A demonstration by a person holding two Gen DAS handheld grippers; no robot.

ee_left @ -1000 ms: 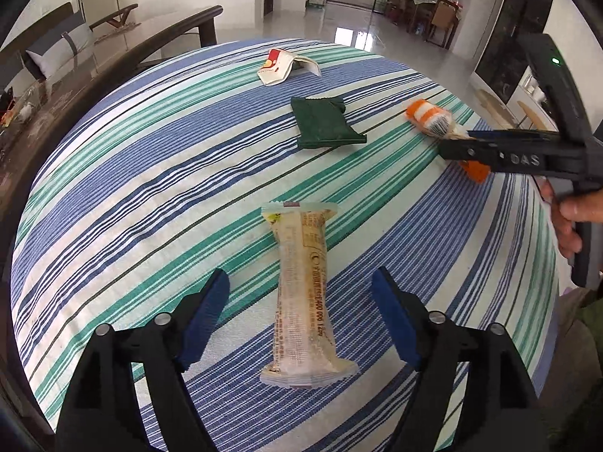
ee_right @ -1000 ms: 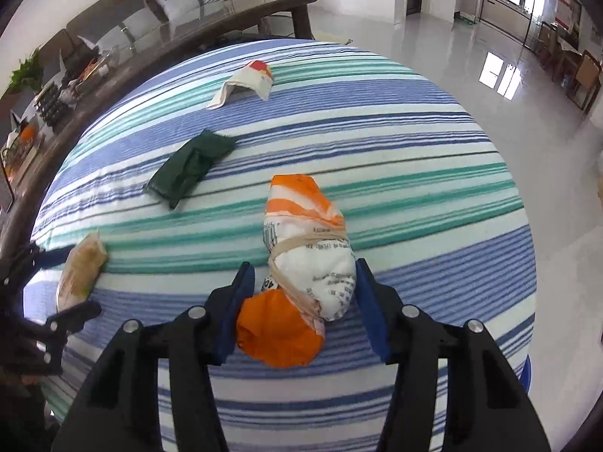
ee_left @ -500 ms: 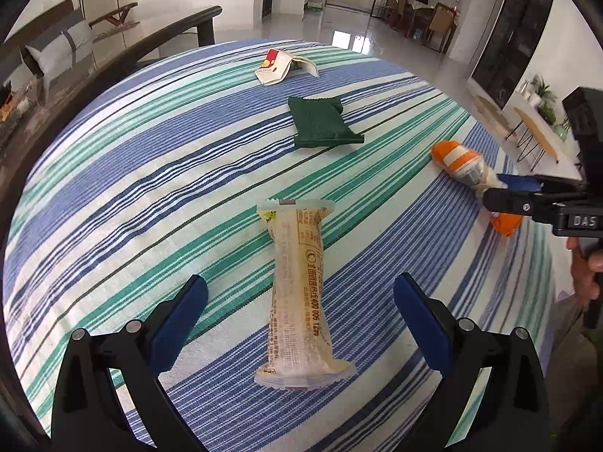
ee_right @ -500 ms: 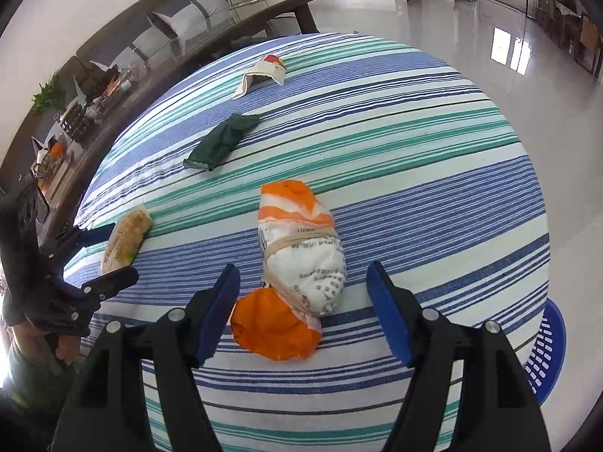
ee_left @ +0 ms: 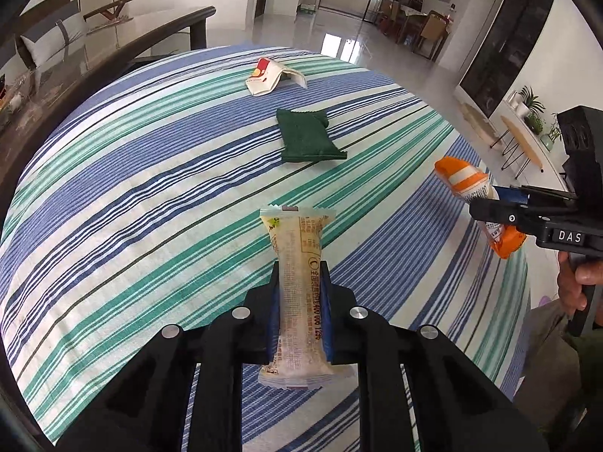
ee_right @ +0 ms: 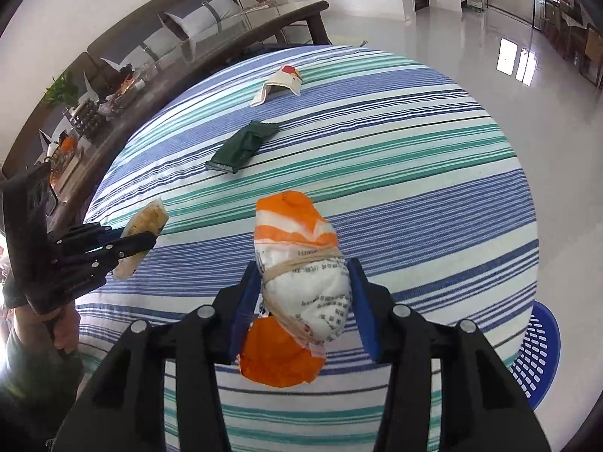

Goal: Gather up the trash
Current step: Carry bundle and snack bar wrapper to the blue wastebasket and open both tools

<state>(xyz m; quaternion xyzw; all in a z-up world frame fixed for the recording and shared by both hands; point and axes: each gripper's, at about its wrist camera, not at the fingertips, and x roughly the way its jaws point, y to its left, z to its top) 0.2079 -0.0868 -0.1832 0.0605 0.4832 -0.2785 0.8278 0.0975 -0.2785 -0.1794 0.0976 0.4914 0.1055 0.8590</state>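
My left gripper (ee_left: 300,290) is shut on a beige snack wrapper (ee_left: 297,256) and holds it above the striped tablecloth (ee_left: 150,196). My right gripper (ee_right: 306,282) is shut on an orange and white bundled bag (ee_right: 297,263), lifted off the cloth. In the left wrist view the right gripper (ee_left: 501,207) holds that bag (ee_left: 461,179) at the right edge. In the right wrist view the left gripper (ee_right: 143,241) holds the wrapper (ee_right: 145,222) at the left. A green packet (ee_left: 305,137) and a white and red wrapper (ee_left: 267,79) lie farther back on the cloth.
A blue perforated basket (ee_right: 539,350) stands on the floor beside the table's right edge. A dark wooden table with clutter (ee_right: 94,113) and a bench (ee_left: 56,37) stand behind the table. The tiled floor (ee_right: 490,30) stretches beyond.
Both grippers were open around their items half a second ago and have now shut on them. The wrapper and the orange bag are now lifted off the cloth.
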